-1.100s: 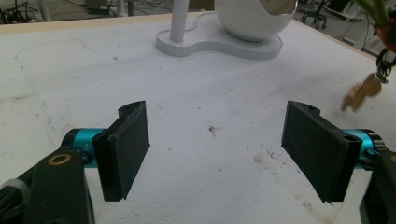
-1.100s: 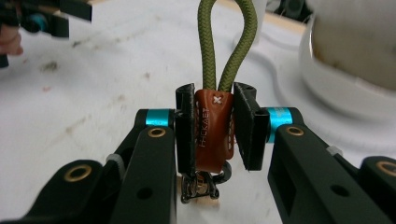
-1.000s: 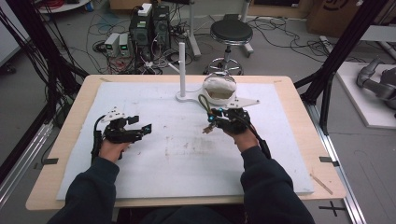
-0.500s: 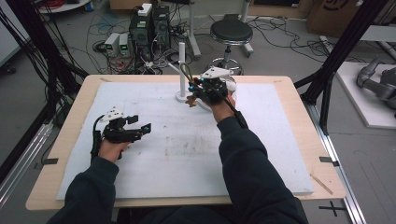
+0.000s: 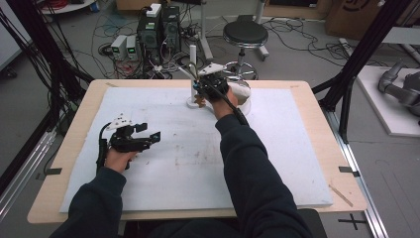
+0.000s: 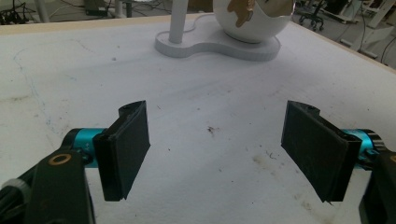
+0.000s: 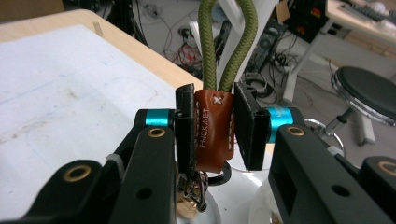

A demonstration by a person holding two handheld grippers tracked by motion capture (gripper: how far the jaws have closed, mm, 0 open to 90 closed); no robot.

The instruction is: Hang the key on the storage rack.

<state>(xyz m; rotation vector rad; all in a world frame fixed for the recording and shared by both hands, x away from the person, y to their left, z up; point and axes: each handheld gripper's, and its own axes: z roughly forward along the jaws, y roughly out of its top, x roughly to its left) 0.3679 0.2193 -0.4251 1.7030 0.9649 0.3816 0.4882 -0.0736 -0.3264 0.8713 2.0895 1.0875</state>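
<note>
The right hand-held gripper [image 7: 214,135] is clamped on a brown leather tab [image 7: 213,130] with white stitching and stamped lettering, part of a keyring strap. An olive-green braided cord loop [image 7: 227,42] comes out of the top of the tab, and a dark metal ring [image 7: 219,177] with what looks like a small clasp hangs below. The tab is pinched flat between the black pads, probably because it's the one stiff, grippy part; the cord would likely just squish and slide.

In the high view the right hand-held gripper [image 5: 205,84] is held out at the far edge of the desk [image 5: 74,124], right against the white post [image 5: 192,74] of a stand. The loop is kept open and upright, so a fair guess is that it's meant to be hung over that post. Whether it's already over it can't be told.

The left hand-held gripper [image 5: 141,140] is parked low over the near left of the white mat [image 5: 277,163], well apart from the action, jaws spread wide with nothing between them. Seems to be just kept out of the way.

From the left gripper view, the stand's base [image 6: 210,44] is a smooth white rounded slab, with a glossy white egg-shaped ornament [image 6: 252,18] with gold-brown patches sitting on it beside the post. The mat is scuffed and speckled with dirt.
</note>
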